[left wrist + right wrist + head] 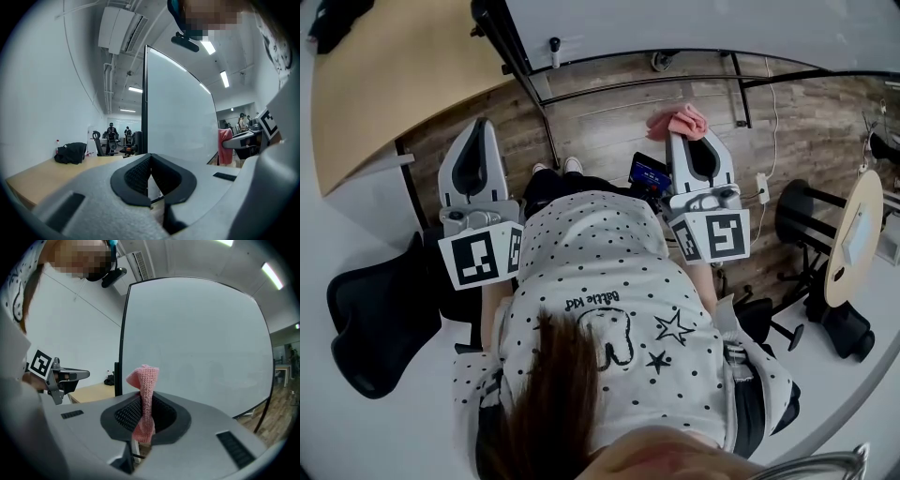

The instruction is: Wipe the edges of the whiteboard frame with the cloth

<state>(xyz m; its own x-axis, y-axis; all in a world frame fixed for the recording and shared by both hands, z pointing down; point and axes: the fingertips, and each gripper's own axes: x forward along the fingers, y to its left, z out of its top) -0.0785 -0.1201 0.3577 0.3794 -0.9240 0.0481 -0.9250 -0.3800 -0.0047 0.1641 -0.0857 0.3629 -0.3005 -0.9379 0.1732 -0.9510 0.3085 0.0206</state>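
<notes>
Ahead, a whiteboard [197, 343] is faced, with a cloth [145, 380] pinched in the right gripper [143, 425].
The pink cloth is clamped between the right gripper's closed fingers, and its free end stands up past the fingertips. The left gripper [150, 185] is held with its fingers together on nothing. The dark whiteboard frame [123, 333] is seen beyond both sets of fingertips, apart from the cloth.

Partly hidden
The right tool [143, 426] jaws hid the cloth [144, 385] tail; its body masked the whiteboard [197, 343] bottom edge.
</notes>
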